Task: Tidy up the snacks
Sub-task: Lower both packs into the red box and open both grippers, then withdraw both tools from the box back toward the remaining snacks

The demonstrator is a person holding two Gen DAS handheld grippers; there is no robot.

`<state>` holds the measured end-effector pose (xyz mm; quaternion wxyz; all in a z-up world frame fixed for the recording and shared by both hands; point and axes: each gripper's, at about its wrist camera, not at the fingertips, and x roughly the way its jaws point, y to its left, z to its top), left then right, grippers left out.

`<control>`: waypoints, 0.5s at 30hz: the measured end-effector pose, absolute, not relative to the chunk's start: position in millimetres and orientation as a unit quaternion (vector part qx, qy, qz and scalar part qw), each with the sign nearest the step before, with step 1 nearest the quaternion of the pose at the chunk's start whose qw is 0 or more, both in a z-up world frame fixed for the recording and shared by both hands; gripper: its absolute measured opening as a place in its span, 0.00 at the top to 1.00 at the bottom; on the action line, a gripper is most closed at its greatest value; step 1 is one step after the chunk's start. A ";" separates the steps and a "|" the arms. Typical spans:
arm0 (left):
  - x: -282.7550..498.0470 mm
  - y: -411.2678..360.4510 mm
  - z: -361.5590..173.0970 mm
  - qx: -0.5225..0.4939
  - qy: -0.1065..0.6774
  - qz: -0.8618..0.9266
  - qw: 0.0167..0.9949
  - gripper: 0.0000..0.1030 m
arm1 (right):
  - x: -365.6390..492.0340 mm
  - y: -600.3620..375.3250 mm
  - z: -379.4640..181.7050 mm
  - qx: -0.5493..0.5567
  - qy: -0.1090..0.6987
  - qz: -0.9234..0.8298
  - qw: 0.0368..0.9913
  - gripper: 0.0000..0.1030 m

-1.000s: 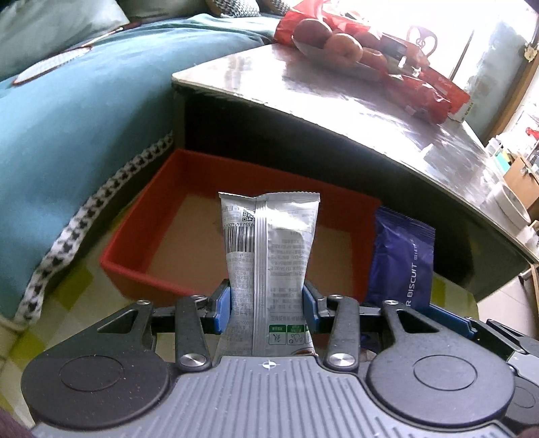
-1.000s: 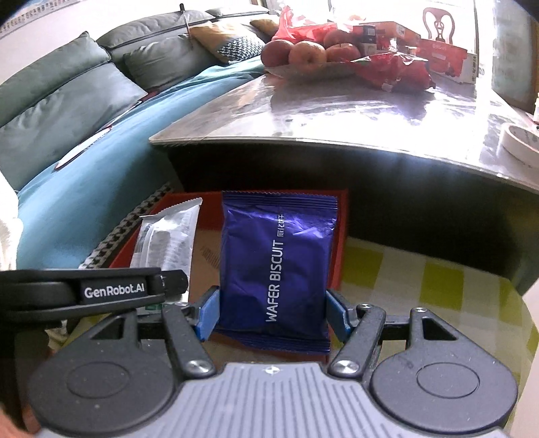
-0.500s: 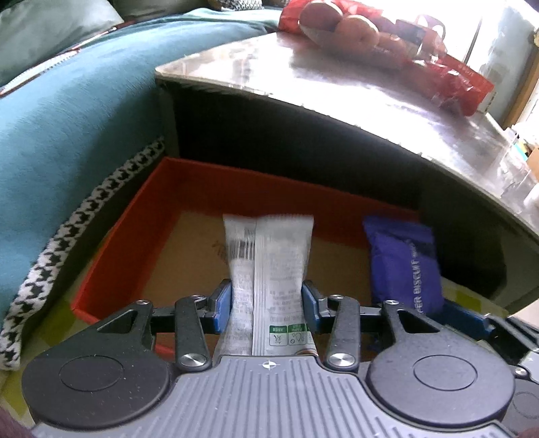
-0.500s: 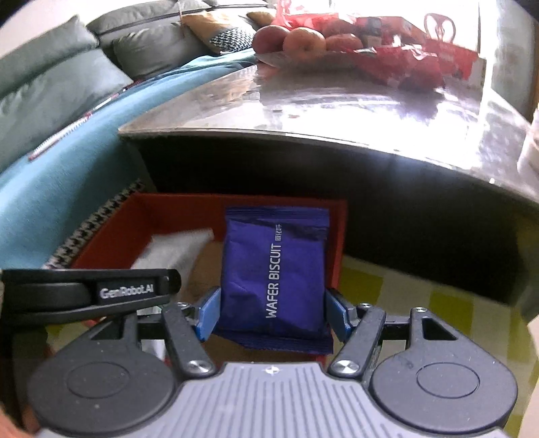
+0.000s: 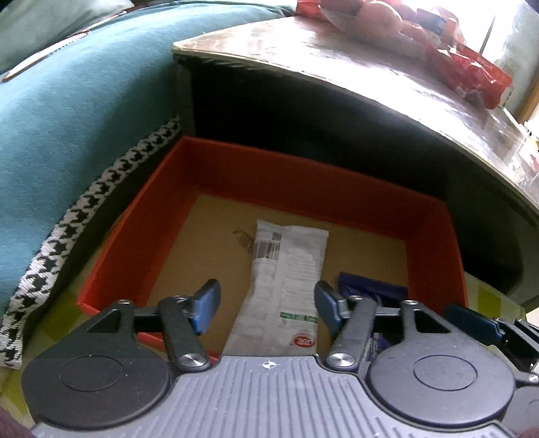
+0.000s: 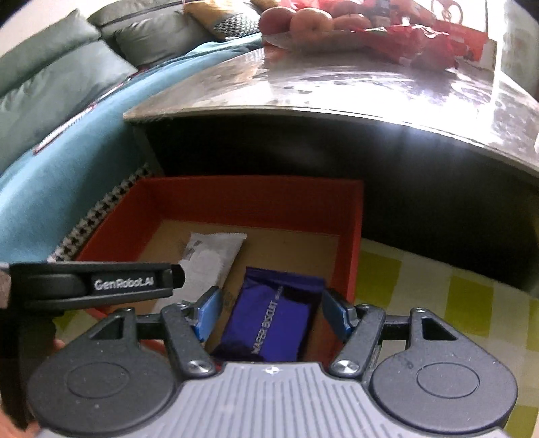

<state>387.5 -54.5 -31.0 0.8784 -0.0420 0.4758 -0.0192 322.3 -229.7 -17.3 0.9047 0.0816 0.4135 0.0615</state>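
Note:
A red box point(image 5: 296, 175) with a brown cardboard floor stands on the floor by the table. A white snack packet point(image 5: 286, 279) lies flat inside it, and a purple wafer biscuit packet point(image 5: 370, 289) lies to its right. My left gripper point(image 5: 266, 306) is open just above the white packet, its pads clear of it. In the right wrist view my right gripper point(image 6: 271, 313) is open over the purple packet point(image 6: 273, 323), which lies in the box point(image 6: 249, 198) beside the white packet point(image 6: 209, 256).
A dark table point(image 6: 337, 87) overhangs the box, carrying apples point(image 6: 310, 20) and red snack bags point(image 6: 421, 37). A teal sofa cover point(image 5: 67, 111) with houndstooth trim runs along the left. The floor mat point(image 6: 438, 296) is yellow-green checked. The left gripper's body point(image 6: 101, 286) shows in the right wrist view.
Both grippers lowered into the box and opened. The white packet and the purple packet were let go and now lie flat on the box floor.

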 end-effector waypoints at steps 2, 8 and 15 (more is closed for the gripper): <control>387.0 -49.7 -30.8 -0.047 0.477 -0.015 0.877 0.31 | 320.6 -230.8 -14.1 0.083 0.410 0.059 0.906 0.35; 372.2 -39.6 -23.3 -0.064 0.481 -0.020 0.874 0.31 | 303.4 -227.3 2.6 0.082 0.394 0.059 0.914 0.34; 339.3 -37.7 -3.3 -0.063 0.470 -0.031 0.880 0.27 | 273.5 -224.8 12.4 0.080 0.390 0.055 0.916 0.32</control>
